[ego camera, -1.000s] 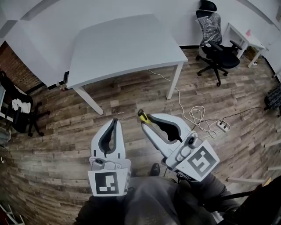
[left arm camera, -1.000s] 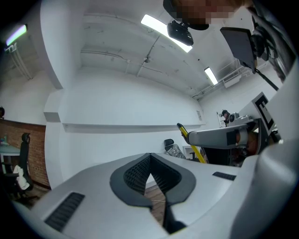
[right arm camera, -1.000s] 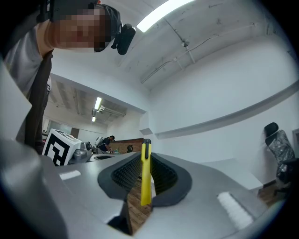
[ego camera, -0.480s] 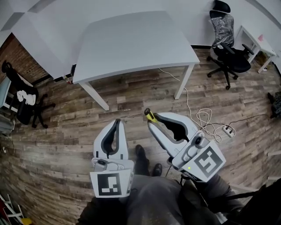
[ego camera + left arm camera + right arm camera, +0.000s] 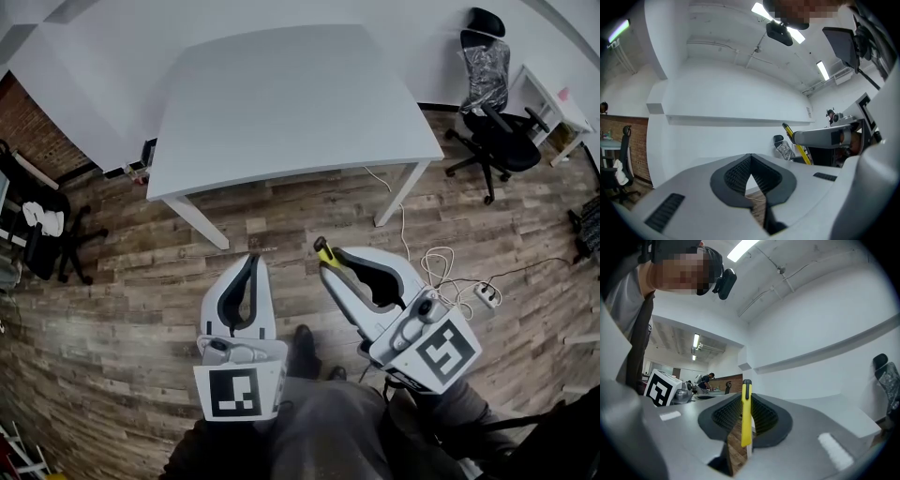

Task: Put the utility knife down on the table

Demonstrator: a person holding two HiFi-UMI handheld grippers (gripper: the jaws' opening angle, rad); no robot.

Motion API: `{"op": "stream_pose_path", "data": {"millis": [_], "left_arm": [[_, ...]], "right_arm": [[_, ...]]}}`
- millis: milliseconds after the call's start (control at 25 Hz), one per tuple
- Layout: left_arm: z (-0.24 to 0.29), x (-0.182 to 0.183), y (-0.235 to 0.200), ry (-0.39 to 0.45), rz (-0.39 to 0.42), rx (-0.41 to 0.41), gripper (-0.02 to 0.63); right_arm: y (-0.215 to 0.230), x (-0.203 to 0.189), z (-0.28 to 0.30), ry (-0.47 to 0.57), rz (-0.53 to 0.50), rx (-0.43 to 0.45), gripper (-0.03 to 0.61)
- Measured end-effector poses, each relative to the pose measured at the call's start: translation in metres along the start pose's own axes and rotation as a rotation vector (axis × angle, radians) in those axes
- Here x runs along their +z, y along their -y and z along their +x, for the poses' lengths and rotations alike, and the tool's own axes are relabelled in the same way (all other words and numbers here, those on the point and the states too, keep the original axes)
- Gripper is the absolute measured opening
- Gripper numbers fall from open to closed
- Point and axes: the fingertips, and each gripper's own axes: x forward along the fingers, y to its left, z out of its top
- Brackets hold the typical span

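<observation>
My right gripper (image 5: 329, 267) is shut on a yellow utility knife (image 5: 323, 250) with a black tip, which sticks up past the jaw tips. In the right gripper view the knife (image 5: 746, 412) stands upright, clamped between the ribbed pads. My left gripper (image 5: 250, 265) is shut with nothing in it, its pads meeting at the tips (image 5: 750, 169). Both grippers hang over the wooden floor, short of the white table (image 5: 291, 103), which lies ahead of them. From the left gripper view I see the right gripper and the knife (image 5: 797, 144) off to the right.
A black office chair (image 5: 495, 117) and a small white side table (image 5: 548, 94) stand at the far right. A white cable and power strip (image 5: 473, 291) lie on the floor to the right. Another black chair (image 5: 37, 234) sits at the left by a brick wall.
The view has shifted forward: the table now sits nearer and more central. Both grippers keep their pose, the right one still holding the knife.
</observation>
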Motion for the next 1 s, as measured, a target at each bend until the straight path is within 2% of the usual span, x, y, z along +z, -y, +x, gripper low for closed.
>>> {"op": "stream_pose_path", "data": {"millis": [360, 800, 1000], "left_arm": [[0.058, -0.004, -0.041, -0.001, -0.022, -0.04, 0.0], [0.115, -0.005, -0.054, -0.003, -0.01, -0.051, 0.0], [0.167, -0.006, -0.055, -0.027, 0.005, -0.039, 0.0]], "right_arm": [[0.04, 0.001, 0.057, -0.017, -0.015, -0.039, 0.063], [0.095, 0.002, 0.092, -0.005, -0.019, -0.048, 0.063], [0.143, -0.008, 0.109, -0.008, 0.02, -0.037, 0.063]]}}
